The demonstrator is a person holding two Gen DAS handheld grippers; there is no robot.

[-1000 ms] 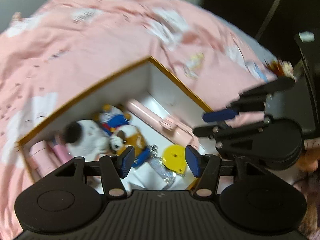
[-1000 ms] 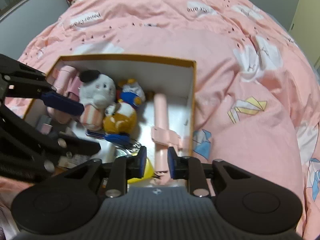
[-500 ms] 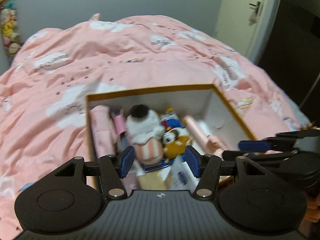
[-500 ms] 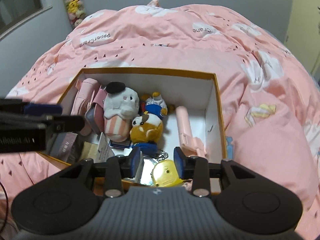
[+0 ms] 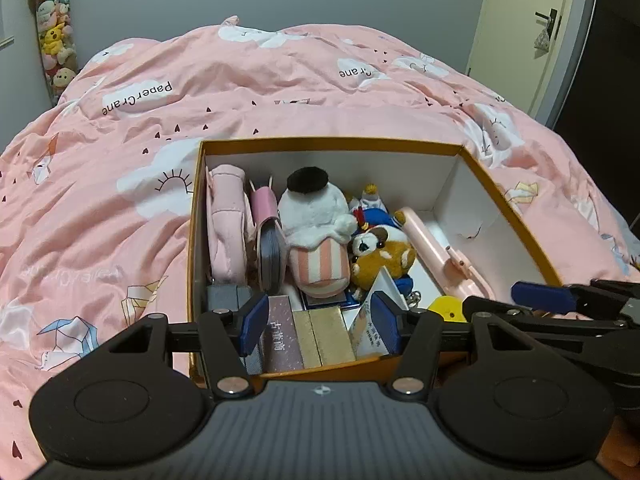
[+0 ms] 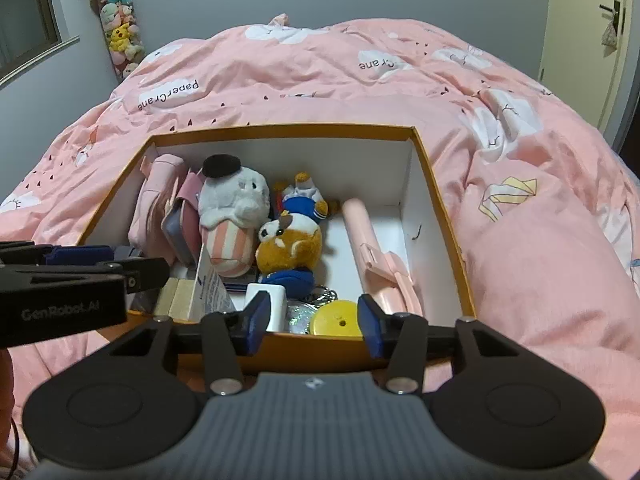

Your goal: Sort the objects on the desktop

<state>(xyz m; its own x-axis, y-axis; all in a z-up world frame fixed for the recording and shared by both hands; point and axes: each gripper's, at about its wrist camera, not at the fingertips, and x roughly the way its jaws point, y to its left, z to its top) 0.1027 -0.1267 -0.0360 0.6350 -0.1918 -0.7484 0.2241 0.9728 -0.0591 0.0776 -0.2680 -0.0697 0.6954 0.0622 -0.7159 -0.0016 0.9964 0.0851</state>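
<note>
The left gripper [image 5: 318,322], black with blue pads, hangs low in the frame with its jaws spread wide and nothing pressed between them; behind the gap stand the upright gold and mauve cartons [image 5: 310,340] at the near wall of the box. The right gripper [image 6: 312,326] is at the bottom of its own view, jaws opening, empty; a small white block [image 6: 269,300] and a round yellow disc [image 6: 335,323] lie just beyond its pads.

Both point down into an open cardboard box with orange rim and white inner walls [image 6: 280,130], mid-frame, resting on a pink quilt printed with clouds and paper cranes [image 5: 120,184]. Inside, left to right: a pale pink fabric pouch [image 5: 227,220], a white plush with a black cap and striped pink base [image 5: 318,236], a brown-and-white plush dog [image 6: 290,244] with a blue-clad plush duck [image 6: 302,198] behind it, and a long pink tube-shaped case [image 6: 370,248] along the right side. A column of stuffed toys [image 6: 118,24] hangs at the upper left wall.
</note>
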